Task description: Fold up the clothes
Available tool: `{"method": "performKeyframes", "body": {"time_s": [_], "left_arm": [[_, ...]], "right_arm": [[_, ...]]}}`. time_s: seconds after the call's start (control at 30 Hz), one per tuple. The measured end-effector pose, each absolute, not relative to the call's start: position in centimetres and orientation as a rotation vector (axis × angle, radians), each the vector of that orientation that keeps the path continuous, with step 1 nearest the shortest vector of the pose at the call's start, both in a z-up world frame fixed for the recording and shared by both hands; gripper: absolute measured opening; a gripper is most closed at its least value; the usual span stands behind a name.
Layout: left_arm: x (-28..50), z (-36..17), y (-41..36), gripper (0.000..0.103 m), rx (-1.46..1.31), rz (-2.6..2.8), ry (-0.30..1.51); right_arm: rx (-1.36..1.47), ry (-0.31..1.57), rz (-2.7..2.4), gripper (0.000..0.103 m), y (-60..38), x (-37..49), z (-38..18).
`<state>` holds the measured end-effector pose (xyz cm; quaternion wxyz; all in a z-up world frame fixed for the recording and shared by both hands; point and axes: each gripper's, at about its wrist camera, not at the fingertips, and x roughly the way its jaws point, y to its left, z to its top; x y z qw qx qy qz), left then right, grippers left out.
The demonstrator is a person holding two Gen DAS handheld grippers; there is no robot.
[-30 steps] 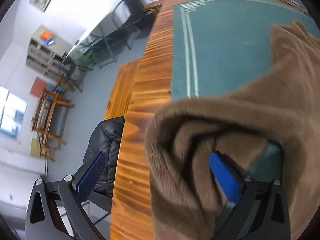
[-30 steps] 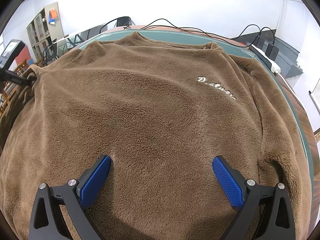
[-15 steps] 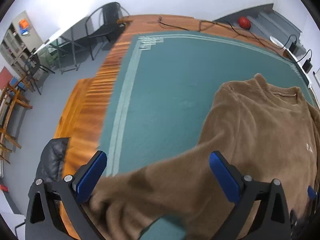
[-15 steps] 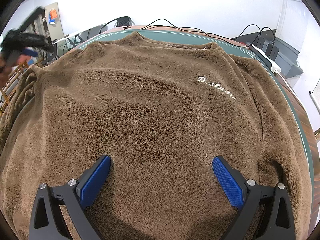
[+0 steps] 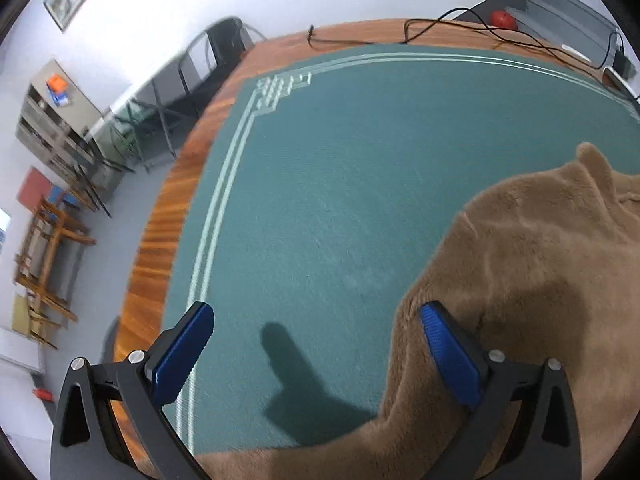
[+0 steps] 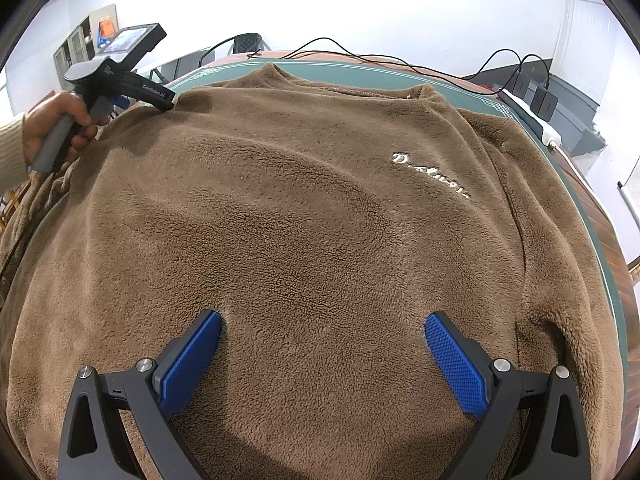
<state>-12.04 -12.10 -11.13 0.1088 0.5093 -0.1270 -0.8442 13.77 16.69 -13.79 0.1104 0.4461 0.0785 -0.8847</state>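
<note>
On the table: your sweater (image 6: 304,240) lies flat, front up, on the green mat (image 5: 340,200), collar at the far end, hem toward you.
Long axis: it runs straight away from your right gripper (image 6: 322,356), hem to collar.
Right gripper: spread wide, holding nothing, both pads (image 6: 192,360) resting on the fleece near the hem, about mid-width.
Left gripper: (image 5: 316,352) also spread wide and empty; its right pad (image 5: 448,360) sits at the sweater's left edge, the other over bare mat.
Nearer hand: your left hand (image 6: 56,128) is at the left shoulder, so it is the better placed for that sleeve (image 6: 28,208), which is bunched off the left side.
Next move, as I judge it: bring that sleeve or side inward across the body.
Writing: cream script on the chest (image 6: 430,176) starts with "D."; the rest you cannot read. Small lettering on the left tool body (image 6: 154,90) is too blurred to make out.
</note>
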Motion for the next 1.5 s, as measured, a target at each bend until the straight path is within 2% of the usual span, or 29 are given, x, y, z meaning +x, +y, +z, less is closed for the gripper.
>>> {"method": "performKeyframes", "body": {"time_s": [0.13, 0.3, 0.43, 0.5, 0.63, 0.67, 0.93, 1.13, 1.37, 1.5], "left_arm": [[-12.0, -11.1, -11.0, 0.103, 1.437, -2.461, -0.5], [-11.3, -9.5, -11.0, 0.103, 1.489, -2.423, -0.421], [-9.2, -8.3, -9.1, 0.103, 1.485, -2.481, -0.443], [-8.4, -8.0, -8.2, 0.103, 1.497, -2.504, -0.466], [-6.6, -8.1, -7.6, 0.103, 1.584, -2.513, -0.445], [-6.1, -8.3, -7.5, 0.103, 1.6, -2.506, -0.44], [-3.6, -10.5, -6.9, 0.103, 1.694, -2.45, -0.428], [-3.7, -11.1, -7.6, 0.103, 1.721, -2.427, -0.375], [-3.4, -11.3, -7.2, 0.103, 1.699, -2.422, -0.404], [-2.4, -11.0, -7.0, 0.103, 1.701, -2.419, -0.407]], "right_arm": [[1.311, 0.23, -2.599, 0.102, 16.7, 13.8, -13.8], [1.311, 0.223, -2.596, 0.102, 16.8, 13.8, -13.8], [1.32, 0.161, -2.577, 0.102, 17.5, 13.8, -13.5], [1.355, 0.036, -2.553, 0.102, 18.5, 13.7, -12.9], [1.336, -0.419, -2.555, 0.102, 23.7, 14.9, -10.7], [1.326, -0.481, -2.583, 0.102, 25.0, 15.3, -10.2], [1.45, -0.734, -2.802, 0.102, 37.3, 16.8, -10.4], [1.514, -0.622, -2.959, 0.102, 44.4, 13.5, -9.0], [1.582, -0.304, -2.939, 0.102, 44.0, 8.5, -8.4], [1.676, -0.075, -2.86, 0.102, 41.6, 9.1, -9.0]]}}
